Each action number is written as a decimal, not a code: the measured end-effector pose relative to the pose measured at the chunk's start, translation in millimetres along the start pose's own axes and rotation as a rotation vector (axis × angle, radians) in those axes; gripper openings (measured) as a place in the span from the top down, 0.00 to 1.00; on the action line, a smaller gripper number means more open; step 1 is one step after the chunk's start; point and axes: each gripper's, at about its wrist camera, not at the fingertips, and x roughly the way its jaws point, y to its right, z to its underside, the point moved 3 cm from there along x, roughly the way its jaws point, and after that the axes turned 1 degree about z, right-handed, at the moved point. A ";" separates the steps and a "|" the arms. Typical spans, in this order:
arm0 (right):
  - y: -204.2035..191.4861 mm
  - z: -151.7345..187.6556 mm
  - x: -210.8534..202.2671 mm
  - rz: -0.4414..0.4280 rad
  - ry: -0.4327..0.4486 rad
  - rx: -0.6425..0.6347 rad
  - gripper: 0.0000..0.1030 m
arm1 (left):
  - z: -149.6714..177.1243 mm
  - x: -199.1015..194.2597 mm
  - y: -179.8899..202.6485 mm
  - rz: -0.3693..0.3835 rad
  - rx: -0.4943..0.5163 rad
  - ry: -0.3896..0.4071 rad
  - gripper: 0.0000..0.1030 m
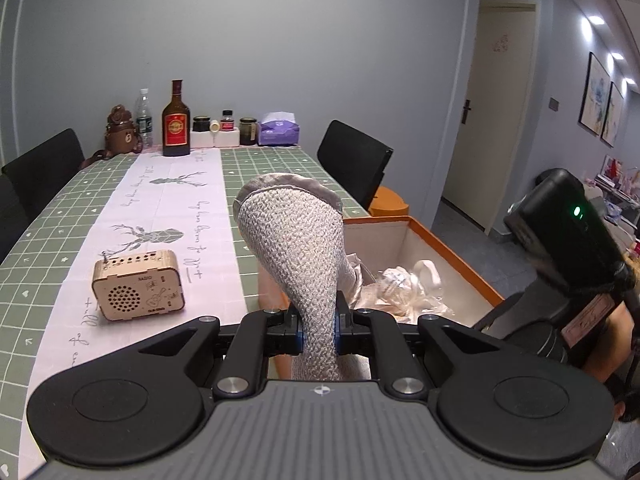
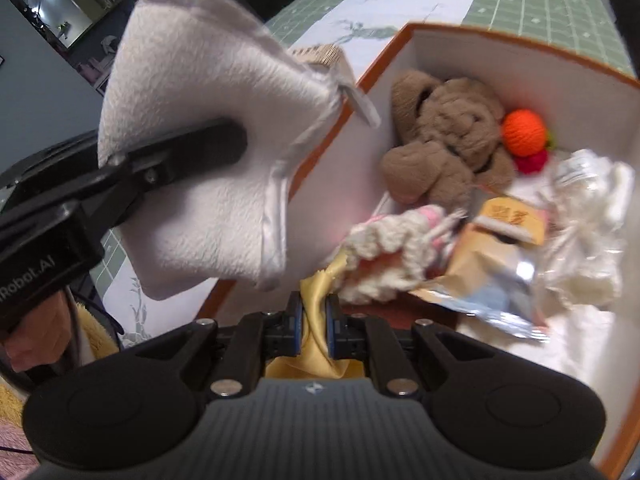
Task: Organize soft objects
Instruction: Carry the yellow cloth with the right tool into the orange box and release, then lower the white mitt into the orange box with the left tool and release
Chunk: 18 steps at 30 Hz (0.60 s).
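The left tool (image 1: 318, 334) is pinching a soft grey cloth (image 1: 294, 240) that stands up floppy above the surface (image 1: 168, 200), right beside the orange box (image 2: 520, 46). The right tool (image 2: 314, 328) is pinching a thin yellow cloth (image 2: 316, 300) at the box's near edge. Both look light and limp, so holding a bunched fold works best.

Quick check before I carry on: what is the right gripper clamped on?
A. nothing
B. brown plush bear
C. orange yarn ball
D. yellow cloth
D: the right gripper is shut on the yellow cloth; the bear and orange yarn ball lie loose in the box.
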 end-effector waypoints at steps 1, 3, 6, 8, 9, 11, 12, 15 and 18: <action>-2.8 -0.3 6.7 -0.004 -0.019 -0.001 0.91 | 0.4 -0.9 -2.5 -0.004 -0.007 -0.002 0.86; -7.9 -0.7 21.0 0.002 -0.062 -0.012 0.91 | 0.5 -2.4 -7.6 -0.012 -0.016 -0.003 0.86; -9.4 -2.8 36.1 0.014 -0.102 0.018 0.86 | -1.7 -4.0 -12.4 -0.026 -0.018 -0.004 0.86; -7.1 -4.6 39.0 0.018 -0.111 0.048 0.86 | -5.7 -4.6 -12.8 -0.025 -0.010 -0.002 0.86; -6.9 -5.0 37.8 0.016 -0.112 0.051 0.82 | -8.2 -4.9 -12.1 -0.019 -0.003 0.002 0.86; -5.8 -2.9 30.3 0.024 -0.100 0.059 0.64 | -14.3 -2.5 -9.6 -0.004 0.013 0.005 0.86; -3.0 -3.1 24.9 0.062 -0.088 0.055 0.35 | -17.4 0.0 -8.0 0.000 0.018 0.004 0.86; 7.7 -4.9 3.7 0.104 -0.013 0.040 0.14 | -27.3 8.4 -2.9 0.006 0.034 0.008 0.86; 15.7 -3.8 -14.0 0.056 0.016 0.091 0.13 | -34.9 15.3 4.2 0.017 0.051 0.017 0.86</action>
